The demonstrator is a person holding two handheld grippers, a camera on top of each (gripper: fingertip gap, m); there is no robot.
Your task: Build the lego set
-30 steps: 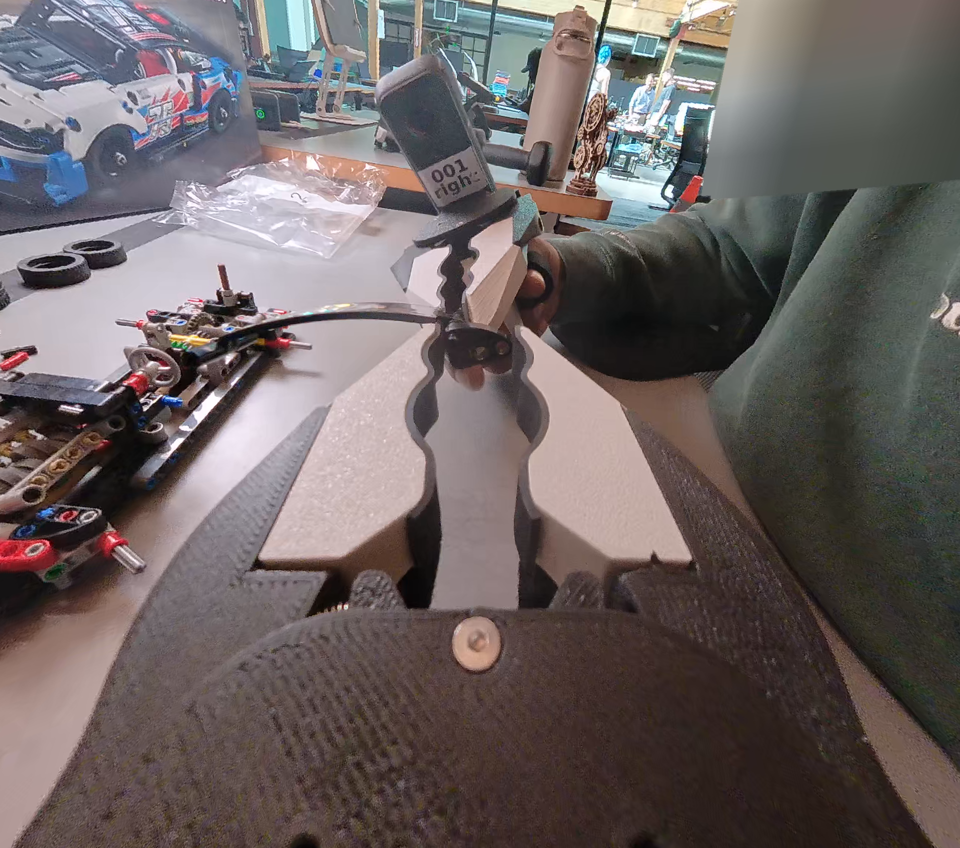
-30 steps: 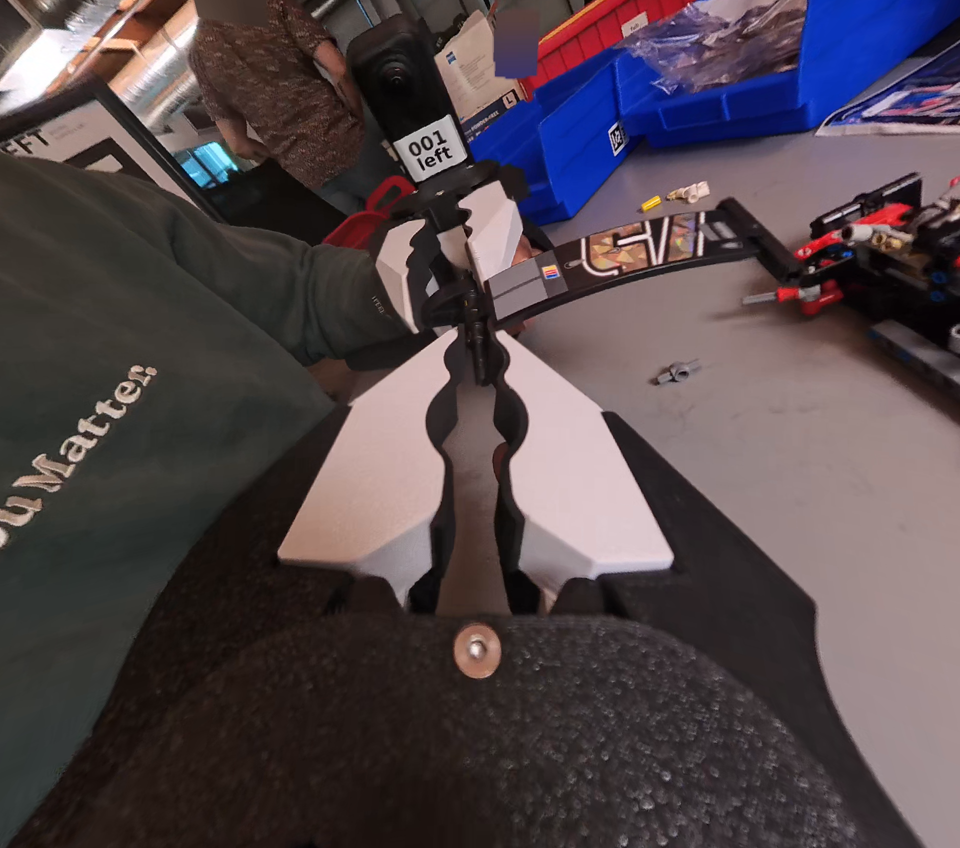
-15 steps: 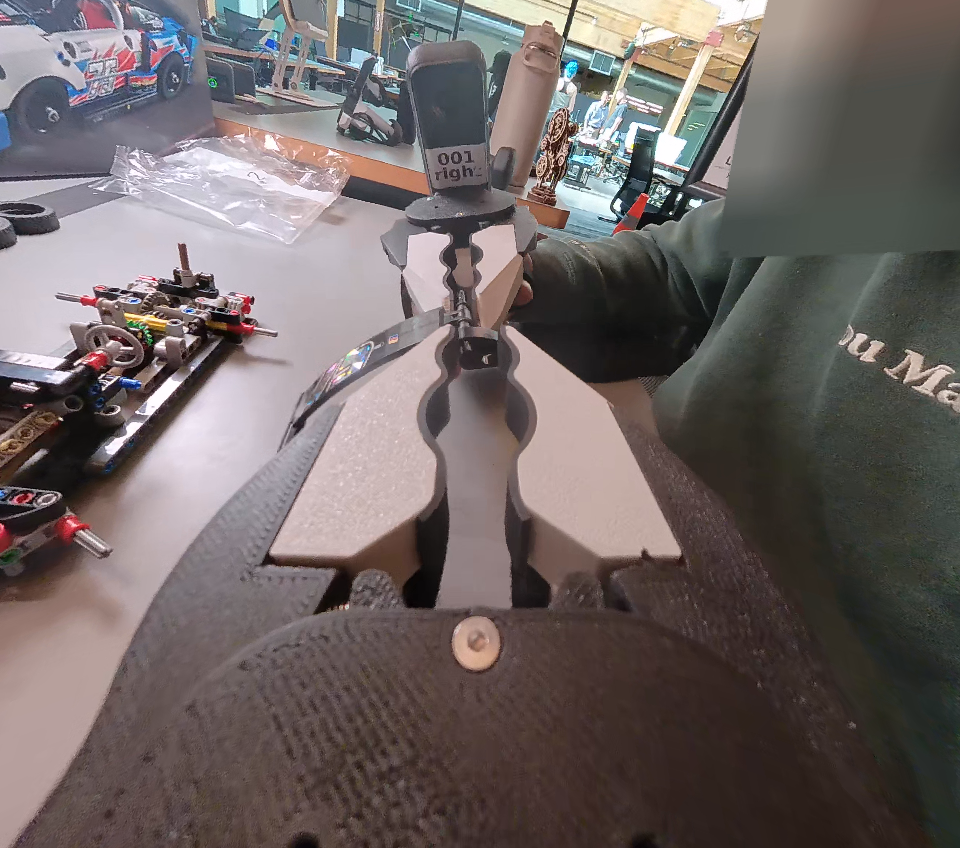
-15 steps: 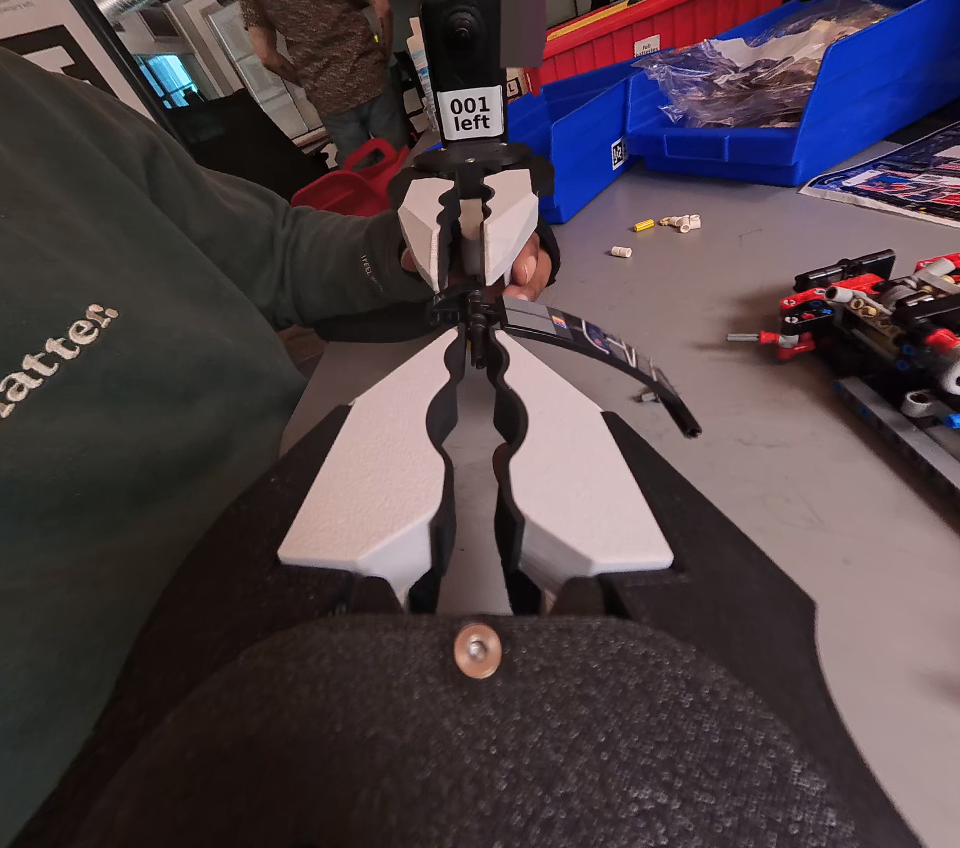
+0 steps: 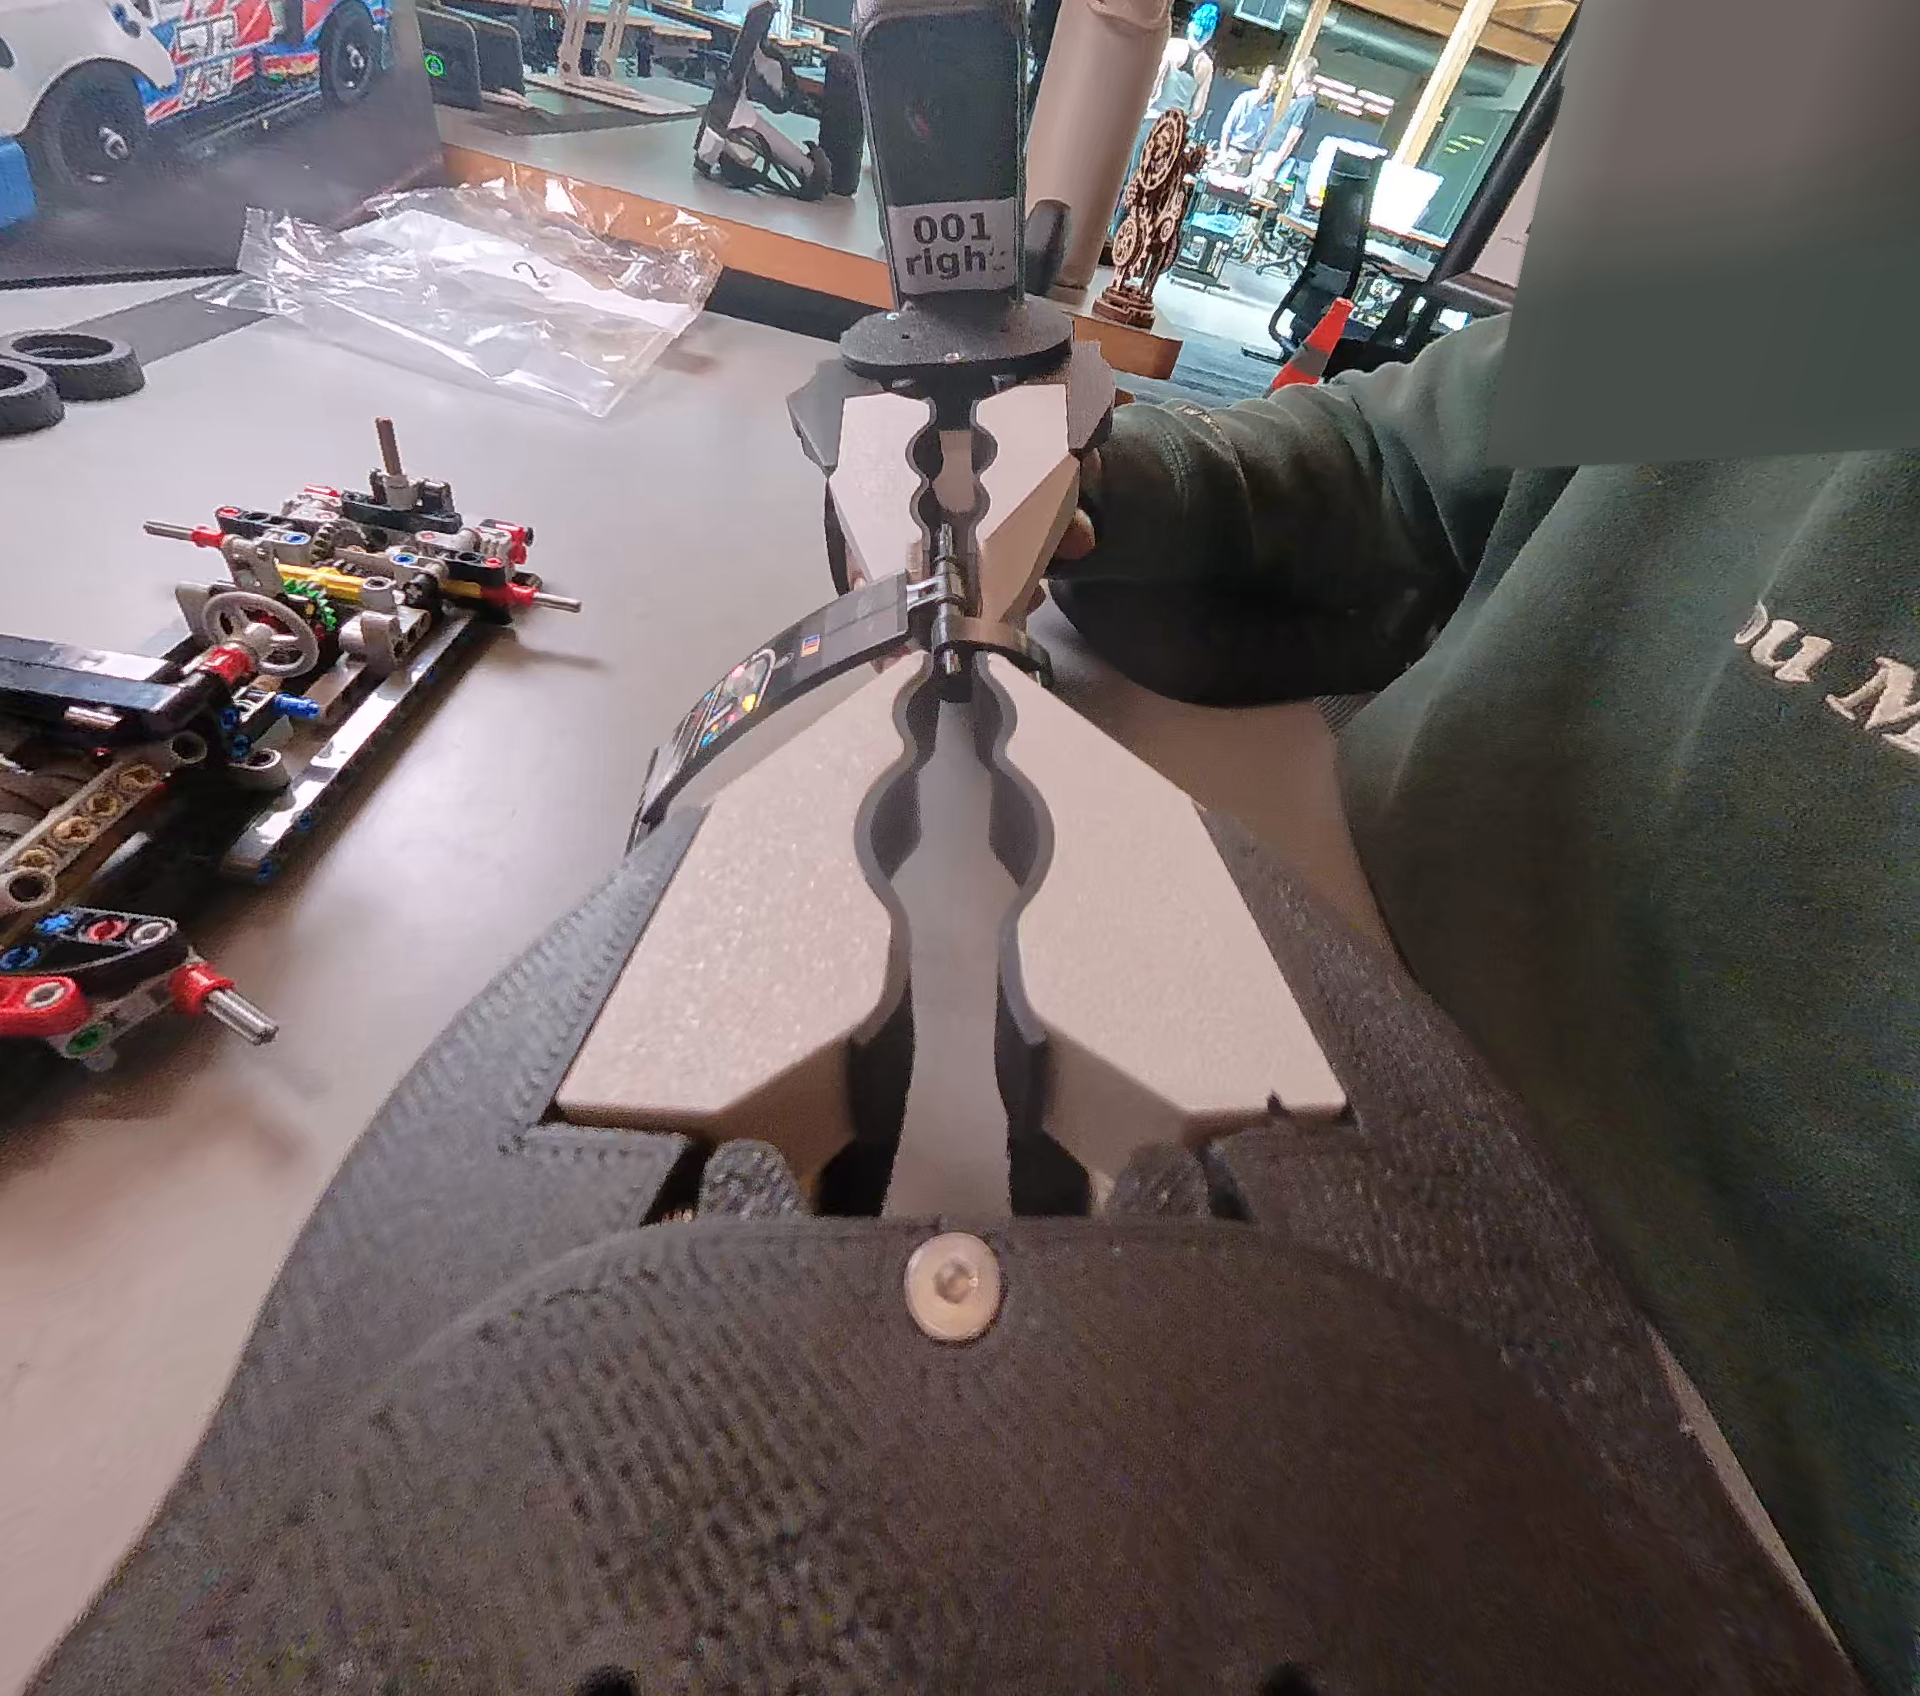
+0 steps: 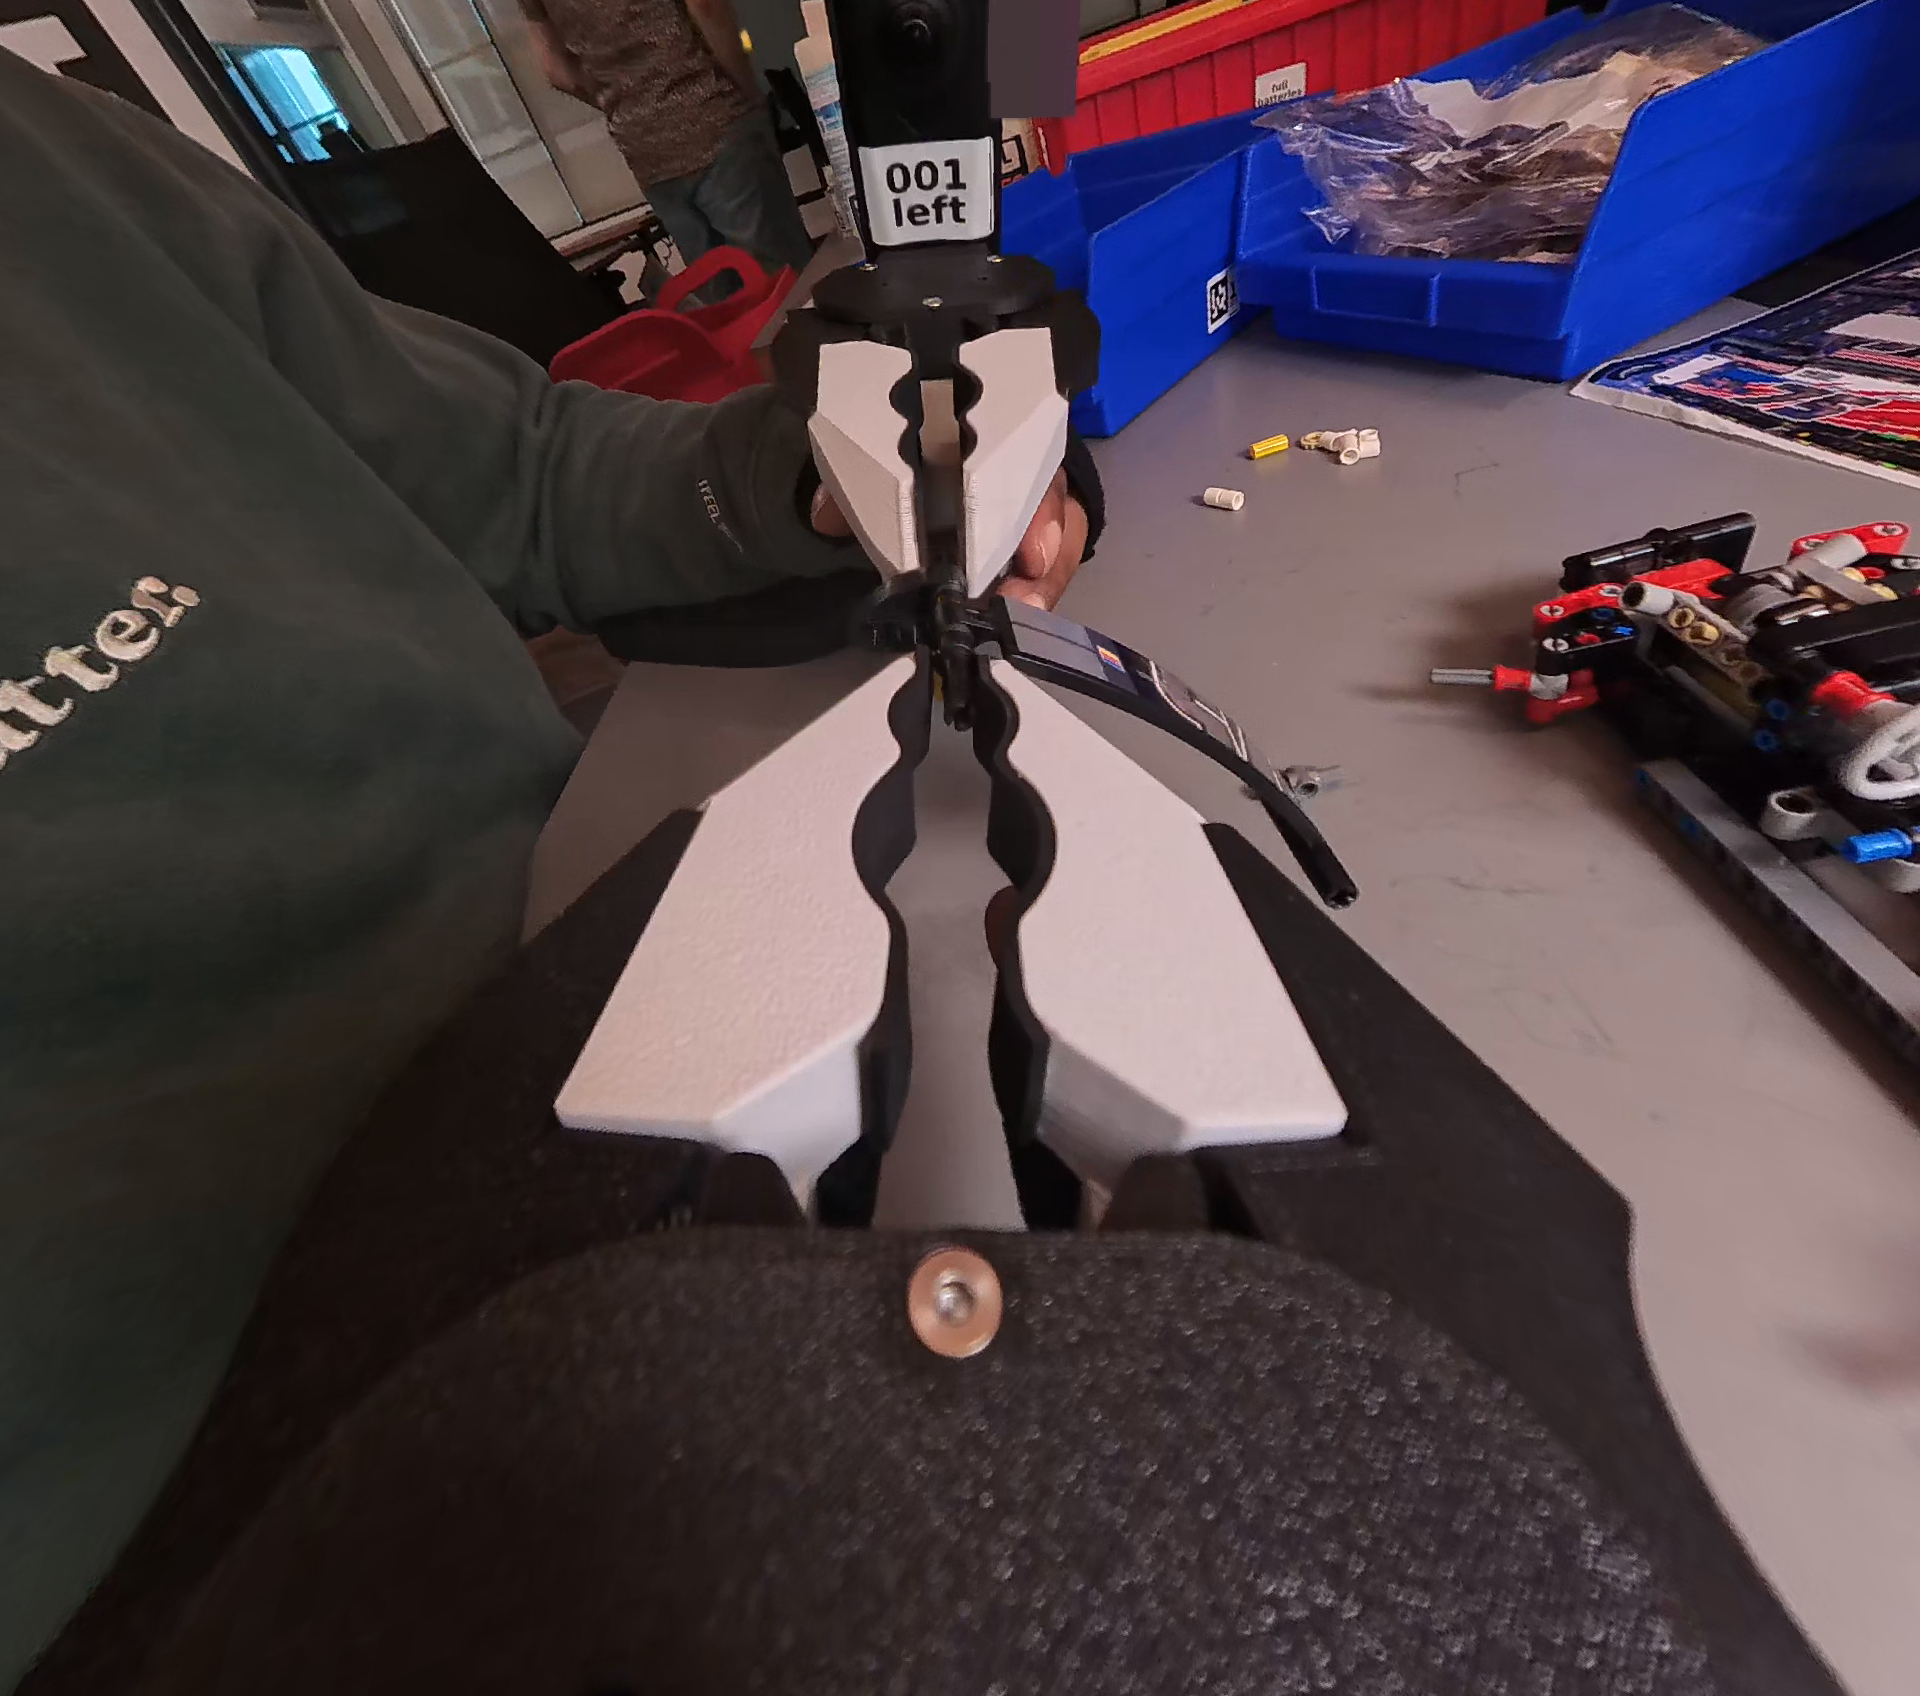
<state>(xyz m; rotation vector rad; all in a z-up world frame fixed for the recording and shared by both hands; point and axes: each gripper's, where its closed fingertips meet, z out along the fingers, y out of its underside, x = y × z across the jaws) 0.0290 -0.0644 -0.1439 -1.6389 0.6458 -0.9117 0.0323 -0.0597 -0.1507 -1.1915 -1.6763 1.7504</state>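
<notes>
Both grippers met tip to tip in mid-air over the near edge of the grey table (image 6: pixel 1403 1075), right in front of the person's green sweatshirt (image 5: pixel 1662 919). The left gripper (image 5: pixel 951 678) had its jaws pinched together on a small black connector at one end of the curved black panel (image 5: pixel 748 701); the right gripper (image 6: pixel 951 690) had its jaws pinched on the same joint from the opposite side, though I couldn't tell which part each tip actually bore on. In the right wrist view the panel (image 6: pixel 1164 711) swept off toward 4 o'clock, free end hanging clear above the table. My read: thin, light, somewhat flexible plastic with a printed sticker face, so it would bow if levered from the far end. Best held close to the connector, squeezing the edges rather than the decorated face; the pin is small and slick and would likely twist out under side load. The partly built chassis (image 5: pixel 239 690) lay at 9 o'clock in the left view, well apart from the panel. Containers: blue bin (image 6: pixel 1558 264) at 1 o'clock in the right view held crumpled clear bags; what was inside those I couldn't tell. The red bin (image 6: pixel 1320 36) behind it had contents hidden. A flat clear bag (image 5: pixel 468 285) looked empty.
</notes>
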